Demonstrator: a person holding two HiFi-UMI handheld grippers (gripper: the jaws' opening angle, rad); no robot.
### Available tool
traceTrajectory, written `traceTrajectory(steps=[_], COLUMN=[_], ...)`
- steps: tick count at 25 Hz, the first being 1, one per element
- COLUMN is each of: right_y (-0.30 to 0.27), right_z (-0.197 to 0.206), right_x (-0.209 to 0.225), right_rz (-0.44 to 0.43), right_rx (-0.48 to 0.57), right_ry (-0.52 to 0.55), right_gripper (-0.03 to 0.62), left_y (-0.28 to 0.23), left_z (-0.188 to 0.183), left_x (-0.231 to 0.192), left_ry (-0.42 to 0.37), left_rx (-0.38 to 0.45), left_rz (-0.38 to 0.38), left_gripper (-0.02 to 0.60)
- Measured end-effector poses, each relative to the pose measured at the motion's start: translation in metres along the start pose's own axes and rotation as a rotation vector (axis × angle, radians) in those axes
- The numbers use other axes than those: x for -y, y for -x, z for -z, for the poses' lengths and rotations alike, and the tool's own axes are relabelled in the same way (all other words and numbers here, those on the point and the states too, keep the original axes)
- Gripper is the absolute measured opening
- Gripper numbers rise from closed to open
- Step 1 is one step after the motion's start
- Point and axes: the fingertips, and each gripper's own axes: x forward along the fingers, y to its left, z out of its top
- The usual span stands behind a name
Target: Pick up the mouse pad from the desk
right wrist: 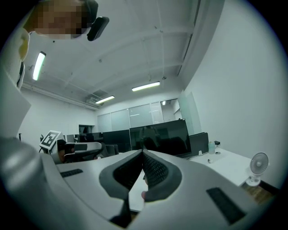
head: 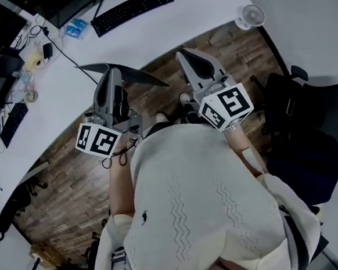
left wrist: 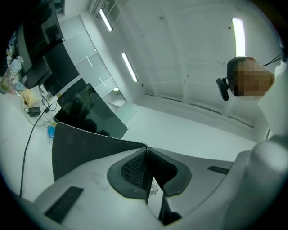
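The mouse pad (head: 140, 77) is a thin dark sheet held in the air above the wood floor, just off the desk's edge. My left gripper (head: 115, 73) is shut on it. In the left gripper view the pad (left wrist: 81, 146) spreads to the left, and its edge is pinched between the closed jaws of the left gripper (left wrist: 146, 152). My right gripper (head: 183, 53) is beside it to the right, apart from the pad. Its jaws are shut with nothing between them, as the right gripper view (right wrist: 143, 155) shows.
A curved white desk (head: 172, 29) runs along the far side with a black keyboard (head: 133, 9), a blue item (head: 76, 28) and a small white fan (head: 251, 16). A second keyboard (head: 9, 123) lies at the left. A black office chair (head: 313, 111) stands at the right.
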Motion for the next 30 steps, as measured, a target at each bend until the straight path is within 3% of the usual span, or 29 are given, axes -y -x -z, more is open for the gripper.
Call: traceTrajectory(steps=[21,30], right_y=[-0.011,-0.013], right_z=[-0.062,-0.064], right_x=[0.001,-0.001], right_rz=[-0.022,-0.029], right_rx=[0.091,0.097], right_ry=[0.108,0.128], right_gripper=[0.000,0.000], left_y=[-0.024,-0.025], left_z=[-0.066,-0.063], left_x=[0.038,0.039], left_ry=[-0.183,-0.182], left_rx=[0.108,0.104], left_rz=[0.089,0.089], left_gripper=[0.020,0.020])
